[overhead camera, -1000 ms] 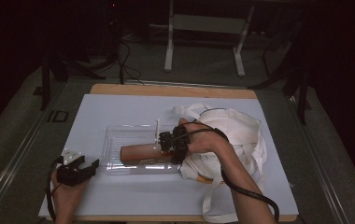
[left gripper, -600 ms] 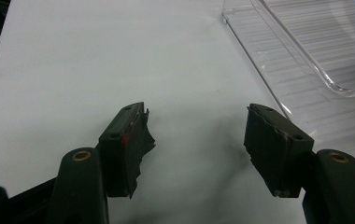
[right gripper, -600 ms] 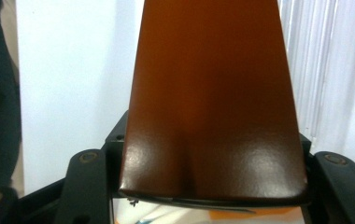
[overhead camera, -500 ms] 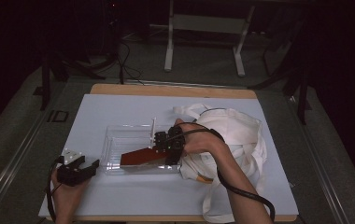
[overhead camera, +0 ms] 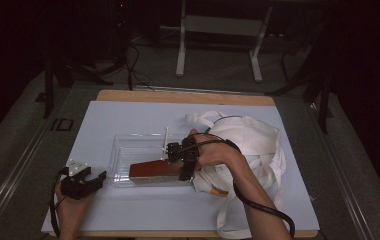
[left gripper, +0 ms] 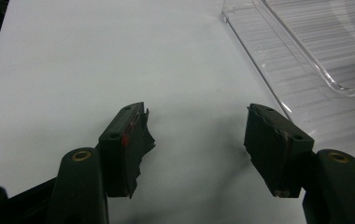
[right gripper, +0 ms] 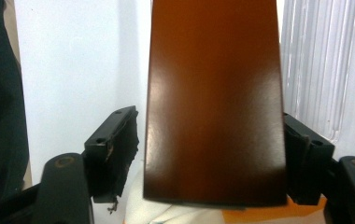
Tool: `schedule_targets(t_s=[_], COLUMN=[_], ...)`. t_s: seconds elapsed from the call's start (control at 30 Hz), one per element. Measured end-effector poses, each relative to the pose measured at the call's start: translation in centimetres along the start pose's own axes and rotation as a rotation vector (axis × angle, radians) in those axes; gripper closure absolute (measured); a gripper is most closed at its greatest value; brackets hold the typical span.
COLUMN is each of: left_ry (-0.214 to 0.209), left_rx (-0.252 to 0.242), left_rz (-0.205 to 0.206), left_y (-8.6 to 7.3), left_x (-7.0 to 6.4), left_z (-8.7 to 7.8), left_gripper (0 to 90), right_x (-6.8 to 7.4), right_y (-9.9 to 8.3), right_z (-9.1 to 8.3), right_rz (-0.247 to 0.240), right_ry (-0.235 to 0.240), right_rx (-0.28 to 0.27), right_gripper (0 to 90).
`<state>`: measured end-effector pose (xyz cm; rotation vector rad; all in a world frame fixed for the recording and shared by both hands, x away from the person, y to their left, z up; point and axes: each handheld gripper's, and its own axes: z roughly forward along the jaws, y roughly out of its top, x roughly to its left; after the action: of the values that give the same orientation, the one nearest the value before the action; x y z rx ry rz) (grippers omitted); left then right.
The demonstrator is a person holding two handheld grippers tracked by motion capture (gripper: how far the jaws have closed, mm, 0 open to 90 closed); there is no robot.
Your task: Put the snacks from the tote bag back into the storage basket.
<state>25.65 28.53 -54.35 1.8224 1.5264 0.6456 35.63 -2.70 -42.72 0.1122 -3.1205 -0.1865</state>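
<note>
One brown slab [overhead camera: 154, 169] lies lengthwise in the clear tray [overhead camera: 128, 145], seemingly gripped by our right gripper [overhead camera: 182, 161] at its right end; left gripper [overhead camera: 89, 180] gapes empty on the worktop [overhead camera: 128, 210].

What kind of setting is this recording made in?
Probably a lab or workshop recording station: a white table lit in a dark room, metal stand legs and loose cables on the floor behind it.

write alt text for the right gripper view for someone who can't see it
A flat brown box stands between the two black pads of the right tongs, with a narrow gap at the left pad. Behind it lie the white table and the ribbed wall of a clear plastic tray.
</note>
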Motion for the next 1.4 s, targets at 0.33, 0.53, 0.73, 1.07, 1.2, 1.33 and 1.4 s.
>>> schedule_targets(t_s=[0.33, 0.53, 0.73, 1.07, 1.2, 1.33, 1.4], left_ry=[-0.001, 0.000, -0.001, 0.000, 0.000, 0.000, 0.000], left_rx=[-0.001, 0.000, 0.001, -0.001, -0.001, 0.000, -0.001], left_rz=[-0.001, 0.000, 0.001, -0.002, -0.002, -0.001, -0.002], left_y=[0.0, 0.0, 0.0, 0.0, 0.0, 0.0, 0.0], left_x=[0.0, 0.0, 0.0, 0.0, 0.0, 0.0, 0.0], left_z=[0.0, 0.0, 0.0, 0.0, 0.0, 0.0, 0.0], left_gripper=[38.9, 38.8, 38.7, 38.7, 38.7, 38.7, 38.7], right_x=[-0.1, -0.1, -0.1, -0.1, -0.1, 0.1, 0.1], right_y=[-0.4, -0.8, -1.4, -2.2, -2.5, -2.8, -2.9], right_z=[0.6, 0.5, 0.1, -0.9, -1.2, -1.7, -2.0], right_rz=[0.012, 0.012, 0.019, 0.037, 0.040, 0.047, 0.043], right_ry=[0.012, 0.010, 0.004, -0.014, -0.032, -0.070, -0.091], right_rx=[0.018, 0.008, -0.006, -0.062, -0.079, -0.078, -0.078], right_gripper=[28.2, 28.2, 28.4, 35.0, 37.6, 41.7, 42.9])
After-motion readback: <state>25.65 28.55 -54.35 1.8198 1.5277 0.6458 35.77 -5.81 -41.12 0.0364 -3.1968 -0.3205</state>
